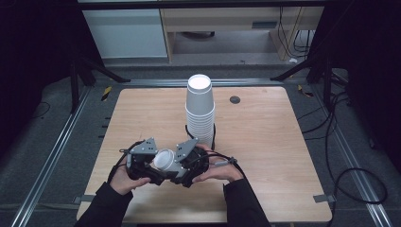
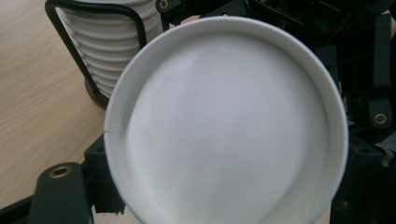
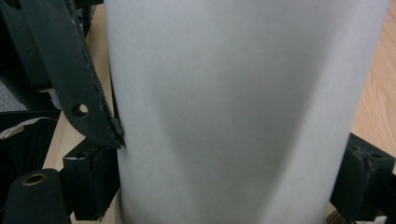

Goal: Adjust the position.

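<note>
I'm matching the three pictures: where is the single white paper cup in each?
High view: single white paper cup, low centre, between both grippers.
Left gripper view: its open mouth, centre.
Right gripper view: its side wall, centre.
Shared landmark: light wooden table.

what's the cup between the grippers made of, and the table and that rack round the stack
Cup: looks like white paper, matte, with a rolled rim and a side seam. Table: light wood-grain top, smooth; could be laminate rather than solid wood. Rack around the cup stack: thin black rods, probably coated metal wire, though plastic can't be ruled out.
</note>
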`<control>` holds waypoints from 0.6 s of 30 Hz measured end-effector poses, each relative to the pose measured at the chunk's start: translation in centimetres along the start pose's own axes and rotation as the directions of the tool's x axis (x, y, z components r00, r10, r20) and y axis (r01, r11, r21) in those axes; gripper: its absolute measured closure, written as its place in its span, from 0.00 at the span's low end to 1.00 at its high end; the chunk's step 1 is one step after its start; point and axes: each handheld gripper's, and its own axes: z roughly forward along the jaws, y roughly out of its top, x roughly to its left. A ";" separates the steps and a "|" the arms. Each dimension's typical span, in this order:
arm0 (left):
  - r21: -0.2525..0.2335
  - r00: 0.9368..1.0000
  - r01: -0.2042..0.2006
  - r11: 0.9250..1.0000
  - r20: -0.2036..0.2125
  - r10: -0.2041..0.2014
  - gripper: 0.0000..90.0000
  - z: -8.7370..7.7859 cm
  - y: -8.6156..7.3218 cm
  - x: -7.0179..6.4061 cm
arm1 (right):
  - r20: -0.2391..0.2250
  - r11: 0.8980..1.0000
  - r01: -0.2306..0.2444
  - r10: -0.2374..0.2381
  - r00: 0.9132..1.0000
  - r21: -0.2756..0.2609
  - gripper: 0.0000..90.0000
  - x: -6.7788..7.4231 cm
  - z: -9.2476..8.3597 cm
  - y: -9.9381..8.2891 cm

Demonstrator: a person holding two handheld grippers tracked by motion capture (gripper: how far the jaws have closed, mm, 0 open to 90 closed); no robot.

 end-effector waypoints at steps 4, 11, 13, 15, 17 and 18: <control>-0.005 1.000 0.001 1.000 0.001 -0.001 0.21 -0.1 0.0 0.0 | -0.005 1.000 -0.007 0.007 1.000 0.000 0.13 0.0 0.0 0.0; -0.006 1.000 0.007 1.000 0.002 -0.007 0.21 -0.2 0.0 0.1 | -0.005 1.000 -0.024 0.023 1.000 -0.004 0.12 -0.1 0.0 0.0; -0.008 1.000 0.005 1.000 0.002 -0.005 0.21 -0.2 0.0 0.1 | -0.005 0.999 -0.031 0.031 1.000 -0.010 0.12 -0.2 0.0 0.0; -0.005 1.000 0.003 1.000 0.000 -0.003 0.21 -0.2 0.0 0.1 | -0.002 0.999 -0.038 0.038 0.999 -0.013 0.11 -0.2 -0.1 0.0; -0.002 1.000 0.004 1.000 -0.004 -0.004 0.21 -0.3 0.0 0.1 | 0.003 0.999 -0.041 0.041 0.999 -0.015 0.10 -0.3 -0.2 0.0; -0.003 1.000 0.005 1.000 -0.009 -0.005 0.22 -0.3 0.0 0.1 | 0.005 0.999 -0.044 0.044 0.999 -0.015 0.09 -0.3 -0.3 0.0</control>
